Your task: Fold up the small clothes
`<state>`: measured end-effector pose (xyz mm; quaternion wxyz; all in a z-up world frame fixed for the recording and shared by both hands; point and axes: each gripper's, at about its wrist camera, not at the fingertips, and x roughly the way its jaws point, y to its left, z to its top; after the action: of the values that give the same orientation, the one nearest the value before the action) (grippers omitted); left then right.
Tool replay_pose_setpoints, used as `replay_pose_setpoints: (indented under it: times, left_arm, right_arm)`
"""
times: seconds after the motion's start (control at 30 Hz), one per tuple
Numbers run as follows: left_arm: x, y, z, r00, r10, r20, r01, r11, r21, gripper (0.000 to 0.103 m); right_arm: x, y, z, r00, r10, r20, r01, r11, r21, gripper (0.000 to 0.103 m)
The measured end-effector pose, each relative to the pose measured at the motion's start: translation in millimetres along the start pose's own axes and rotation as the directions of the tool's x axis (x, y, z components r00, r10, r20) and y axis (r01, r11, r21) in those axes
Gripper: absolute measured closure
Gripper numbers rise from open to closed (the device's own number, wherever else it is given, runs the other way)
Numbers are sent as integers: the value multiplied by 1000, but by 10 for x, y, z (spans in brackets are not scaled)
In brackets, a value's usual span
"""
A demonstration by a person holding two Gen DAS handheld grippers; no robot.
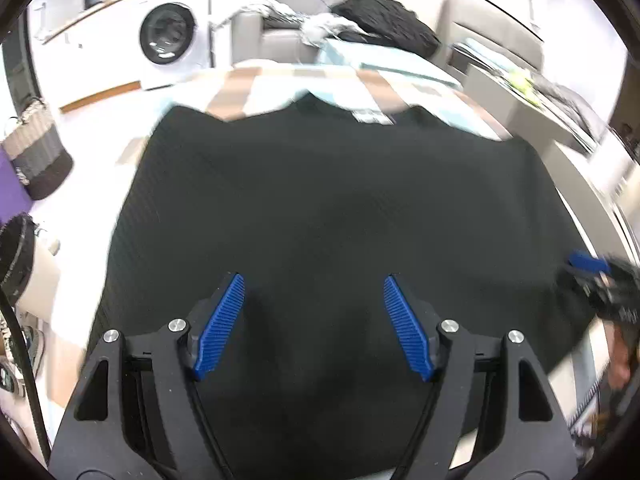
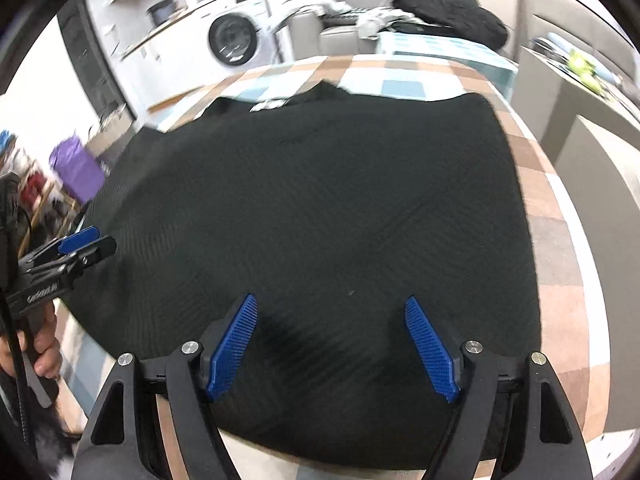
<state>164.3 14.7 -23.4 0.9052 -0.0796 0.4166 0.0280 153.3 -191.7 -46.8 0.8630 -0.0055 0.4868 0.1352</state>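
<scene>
Garment: black ribbed garment (image 1: 328, 208) lies spread flat on the checked surface (image 2: 552, 248), filling its middle.
Left tongs (image 1: 314, 322): wide apart, empty, hovering over the cloth's near edge.
Right tongs (image 2: 330, 346): wide apart, empty, over the near edge.
Background: washing machine (image 1: 172, 36) at 11 o'clock.

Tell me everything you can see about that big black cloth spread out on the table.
The black garment is a dark, fine-ribbed knit, laid out flat and mostly smooth on a checked tablecloth of brown, white and pale blue squares. A white label shows near its far edge, which is wavy. Its left side hangs past the table edge. The left gripper and right gripper hover open over its near part; neither pinches the fabric.
</scene>
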Motion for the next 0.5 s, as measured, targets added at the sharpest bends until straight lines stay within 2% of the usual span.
replay_pose_setpoints:
  times: [0.07,0.17,0.27,0.43,0.47,0.5]
  left_arm:
    - [104,28,202,1000,21,5,-21,1000,-12,33]
    - [247,29,478,999,-7,33,8,1000,-16,33]
    - [450,-1,679,999,20,33,-20,1000,9,33]
    - [821,73,765,996,77,-41,-77,997,-5,33]
    - [916,105,743,993,93,-66,-94,995,-17,30]
    - [925,143,737,995,82,-56,-84,996,-30,29]
  right_arm:
    - [2,-28,68,1000,-16,12,16,1000,20,25]
    - [13,-52,134,1000,-15,10,15,999,43,24]
    - [19,-59,149,1000,-26,5,25,999,48,24]
    - [29,-103,126,999,-45,-8,46,998,54,24]
    - [28,-123,124,999,-51,-11,51,997,57,24]
    - [37,-139,125,998,-54,-11,54,997,58,24]
